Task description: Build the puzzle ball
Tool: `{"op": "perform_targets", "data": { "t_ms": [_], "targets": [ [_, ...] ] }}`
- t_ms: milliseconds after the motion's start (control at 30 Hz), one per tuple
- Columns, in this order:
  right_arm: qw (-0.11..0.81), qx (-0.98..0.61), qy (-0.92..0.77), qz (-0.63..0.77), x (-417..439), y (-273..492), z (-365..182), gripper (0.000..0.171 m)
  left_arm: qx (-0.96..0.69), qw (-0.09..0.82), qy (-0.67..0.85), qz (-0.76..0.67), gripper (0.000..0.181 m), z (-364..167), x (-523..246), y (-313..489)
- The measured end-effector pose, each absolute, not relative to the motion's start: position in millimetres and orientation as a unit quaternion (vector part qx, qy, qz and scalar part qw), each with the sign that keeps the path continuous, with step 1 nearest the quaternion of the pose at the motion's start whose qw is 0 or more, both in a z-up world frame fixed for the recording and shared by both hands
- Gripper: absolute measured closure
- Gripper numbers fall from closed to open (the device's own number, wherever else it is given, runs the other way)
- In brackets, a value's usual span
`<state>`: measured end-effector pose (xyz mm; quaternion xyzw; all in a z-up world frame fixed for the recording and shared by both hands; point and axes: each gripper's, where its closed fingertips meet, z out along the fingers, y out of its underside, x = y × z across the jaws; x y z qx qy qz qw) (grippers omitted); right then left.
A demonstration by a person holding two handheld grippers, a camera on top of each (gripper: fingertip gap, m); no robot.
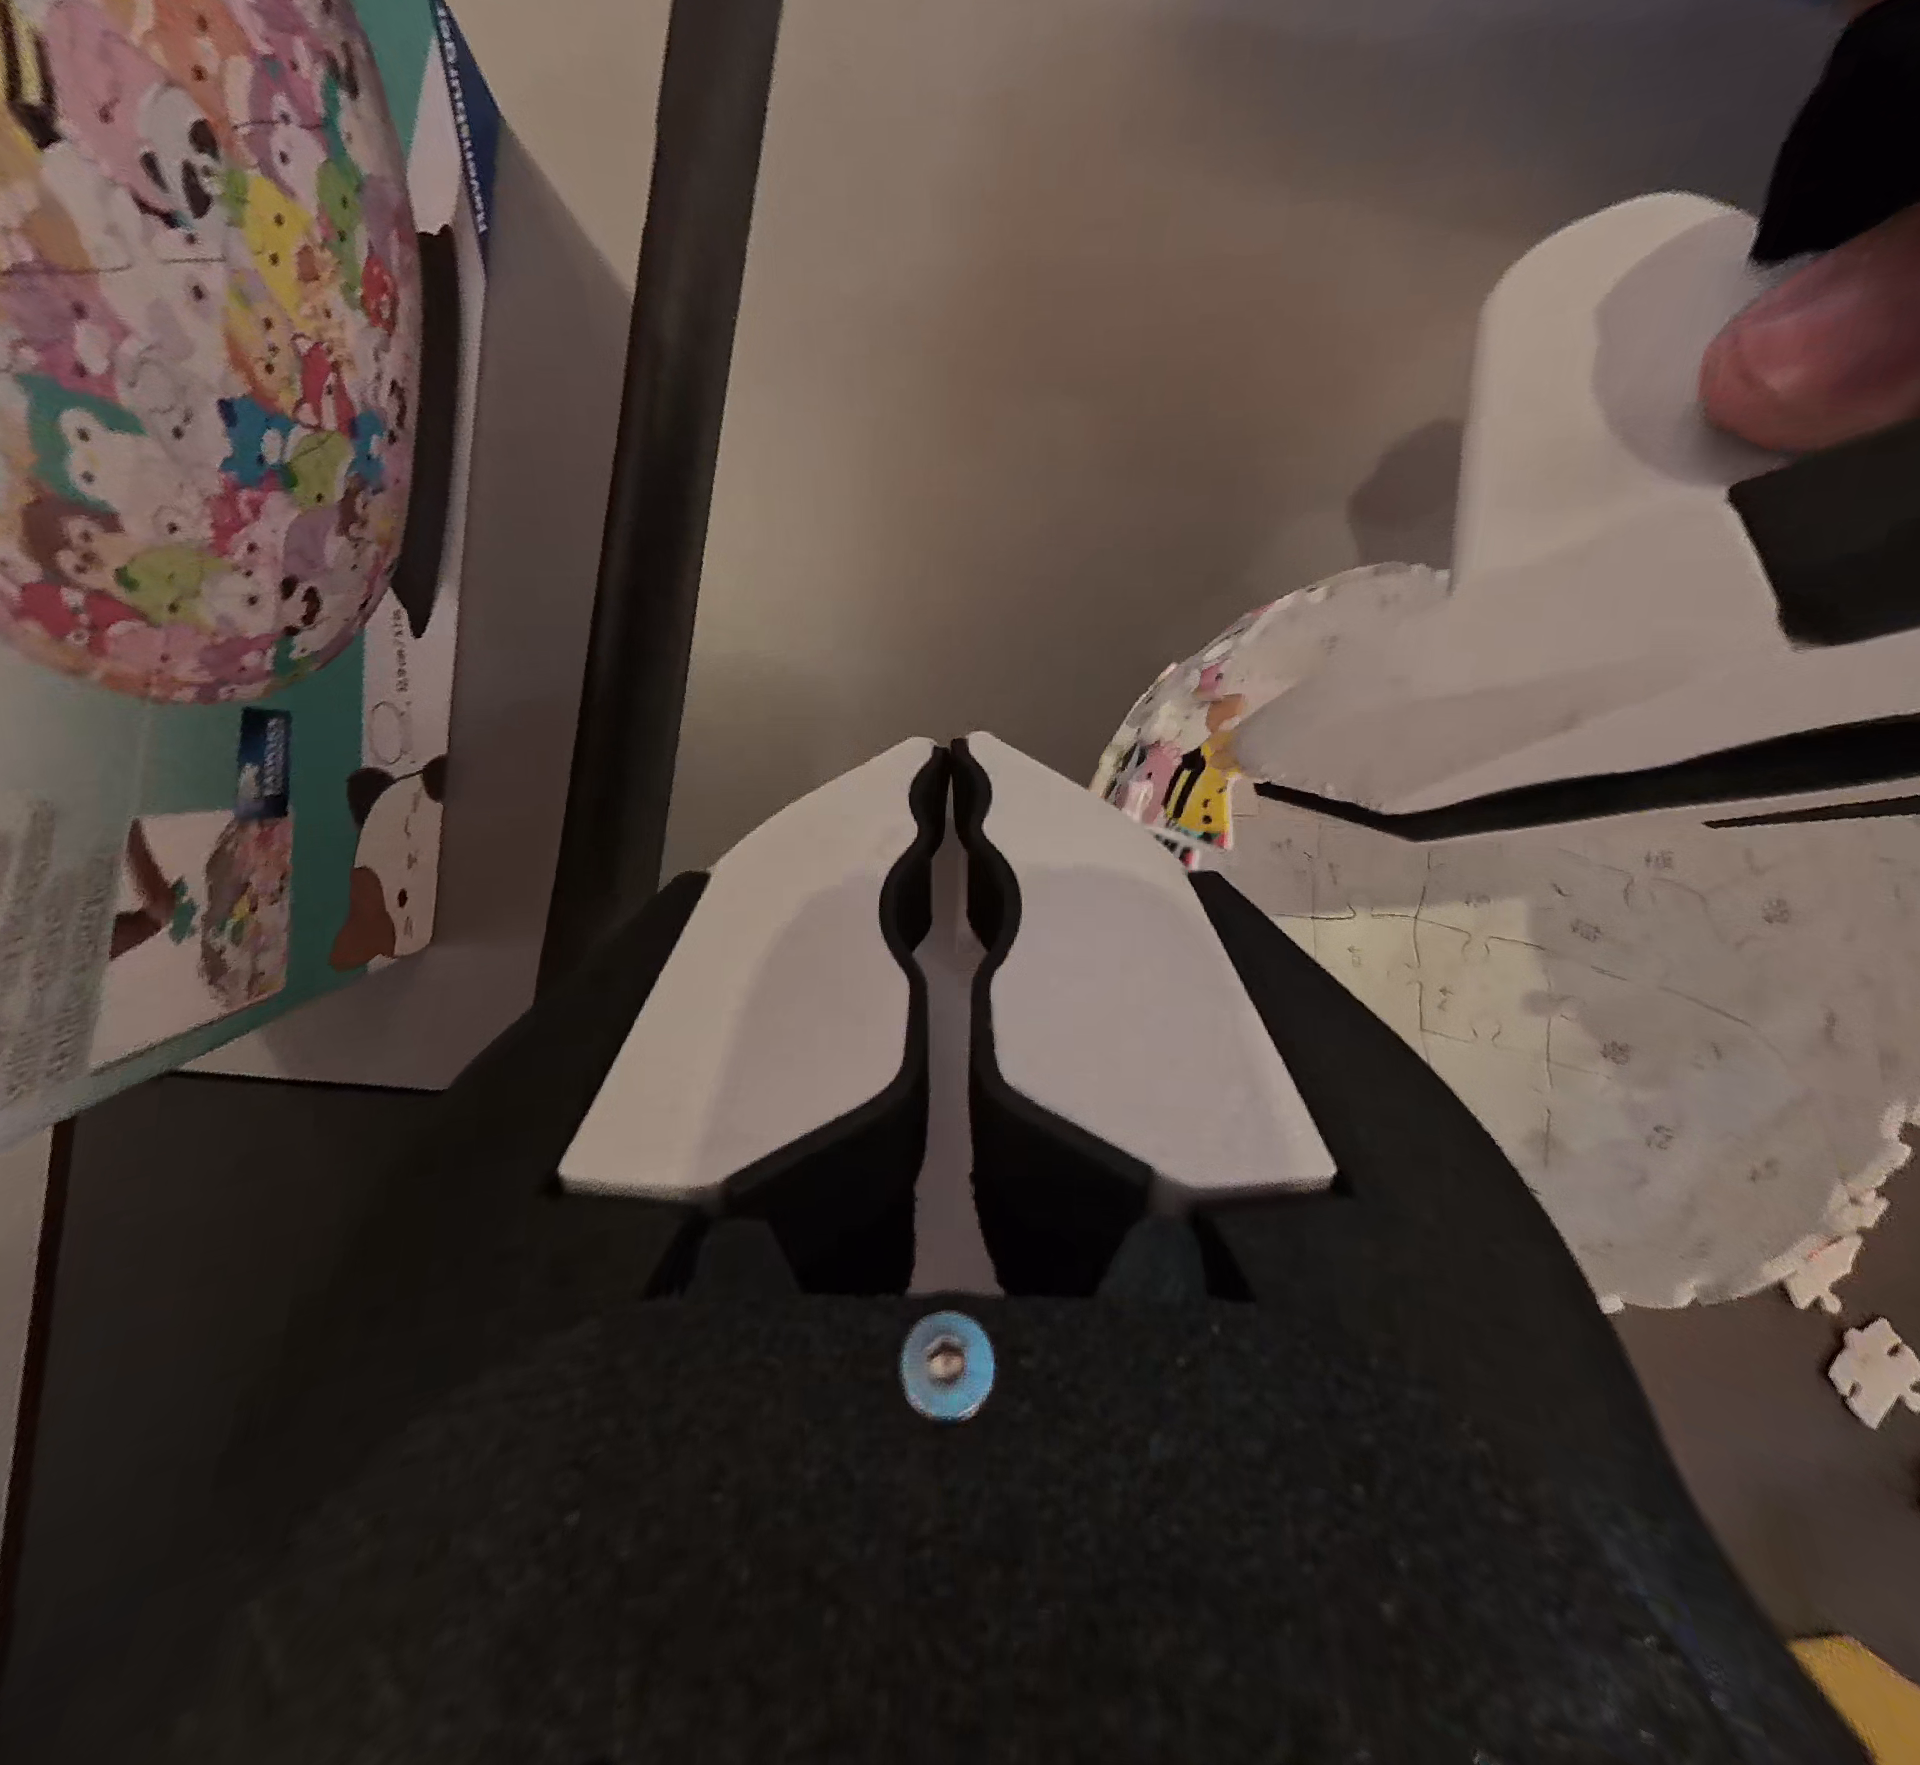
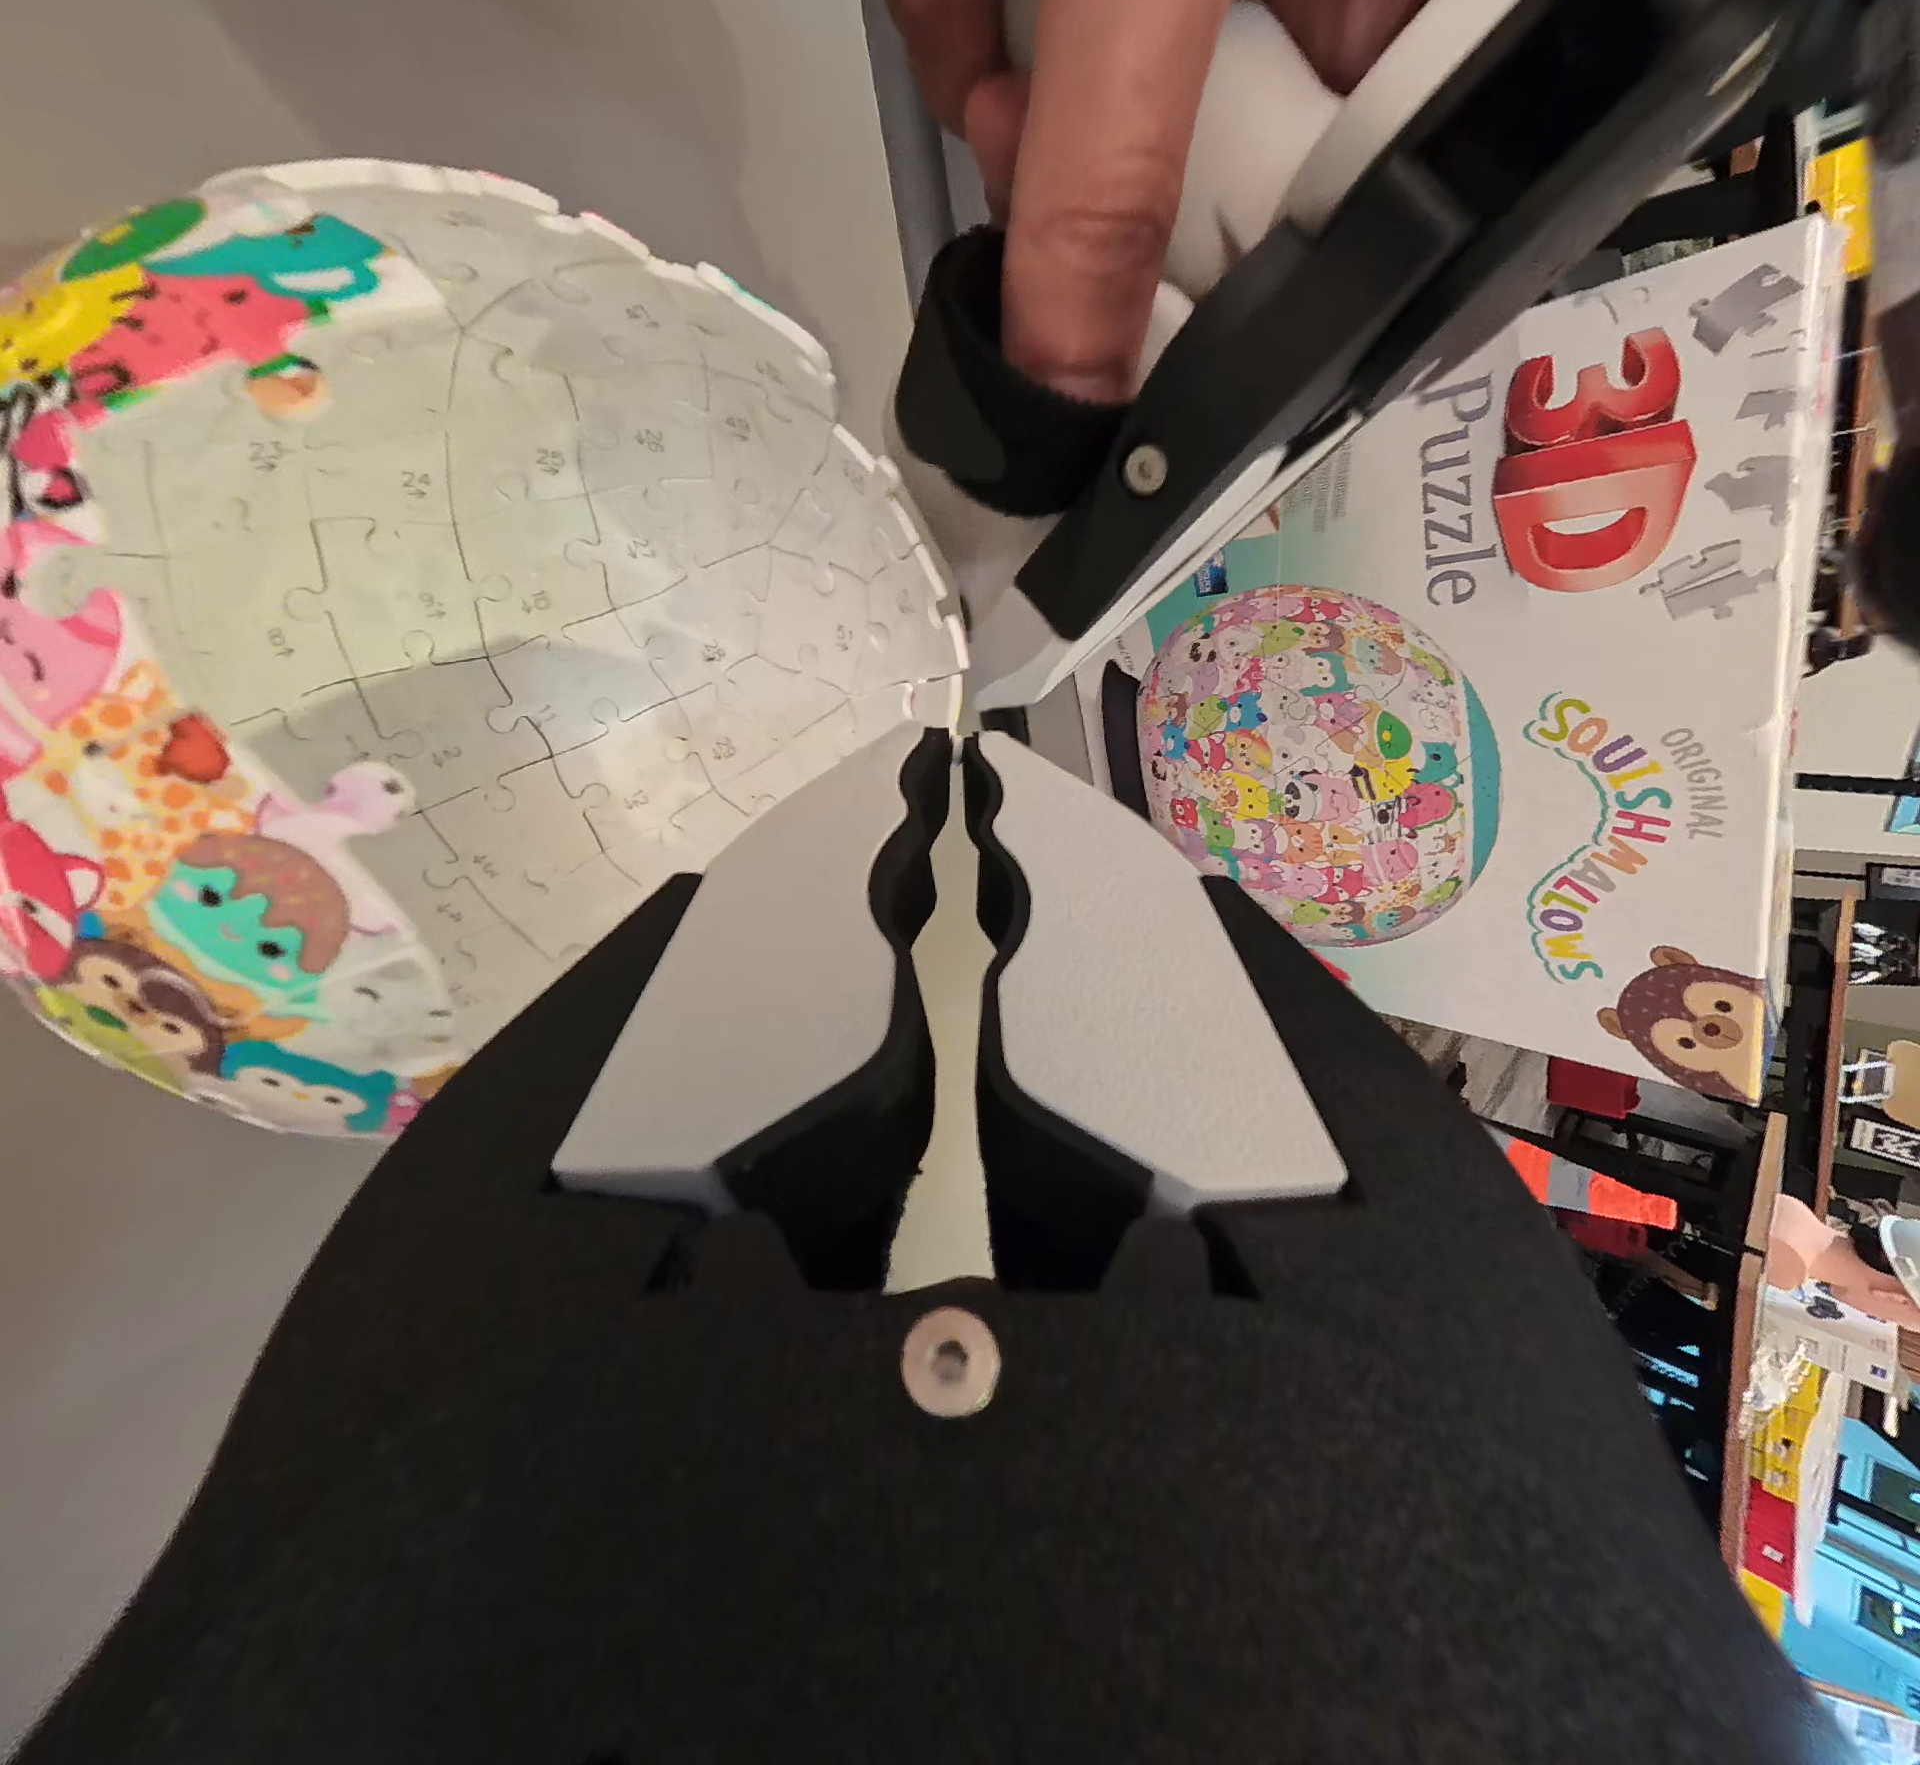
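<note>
The half-built puzzle ball [image 2: 468,572] is an open shell, colourful outside and white with numbered pieces inside. My right gripper [image 2: 956,747] is shut on its rim, and a thin white edge sits between the pads. The left wrist view shows the same grasp: the right gripper [image 1: 1262,785] clamps the shell [image 1: 1610,1009] at its edge. My left gripper [image 1: 951,759] is shut, its pads pressed together with nothing showing between them. In the right wrist view its tip [image 2: 1000,692] hovers just beside the ball's rim, close to my right fingertips.
The puzzle box [image 2: 1507,676] stands behind the ball; it shows at the left in the left wrist view [image 1: 208,365], next to a dark upright post [image 1: 675,365]. Loose white pieces [image 1: 1870,1372] lie below the shell. A hand [image 2: 1091,209] holds the left gripper.
</note>
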<state>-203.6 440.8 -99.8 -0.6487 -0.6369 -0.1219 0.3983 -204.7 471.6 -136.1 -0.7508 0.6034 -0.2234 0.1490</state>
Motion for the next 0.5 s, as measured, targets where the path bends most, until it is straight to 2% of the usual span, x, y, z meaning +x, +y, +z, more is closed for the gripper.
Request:
{"op": "perform_targets", "data": {
  "t_ms": [500],
  "targets": [
    [0.398,-0.632,-0.651,-0.134,-204.8,449.2,-100.8,0.169,-0.749,0.14,0.61,-0.219,0.181,-140.7,-202.0,472.4]
  ]
}}
